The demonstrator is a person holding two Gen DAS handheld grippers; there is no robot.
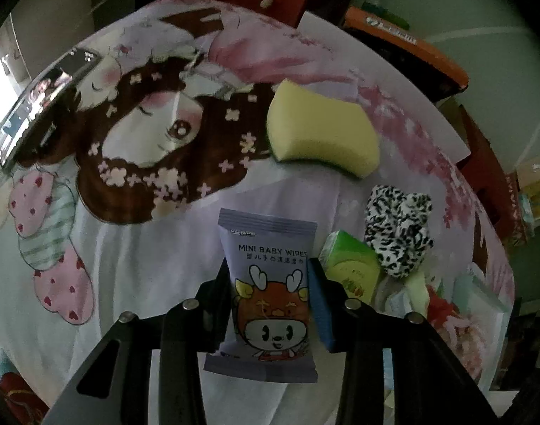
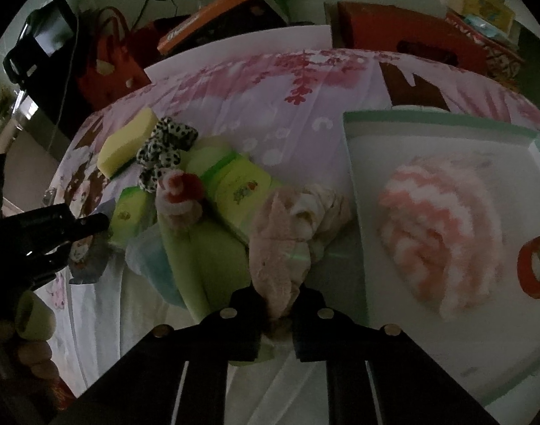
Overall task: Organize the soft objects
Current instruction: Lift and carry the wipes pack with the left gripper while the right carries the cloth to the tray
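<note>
My left gripper is shut on a lilac pack of mini baby wipes, held above the cartoon-print bedsheet. Beyond it lie a yellow sponge, a black-and-white spotted scrunchie and a green tissue pack. My right gripper is shut on a beige plush cloth, just left of a white tray with a green rim. The tray holds a pink-and-white fluffy piece and a red ring. The left gripper with the wipes shows at the left of the right wrist view.
A pile of soft things lies left of the tray: green towel, green tissue packs, a red-and-white rolled piece, sponge, scrunchie. Red and orange boxes stand behind the bed. A phone lies at the far left.
</note>
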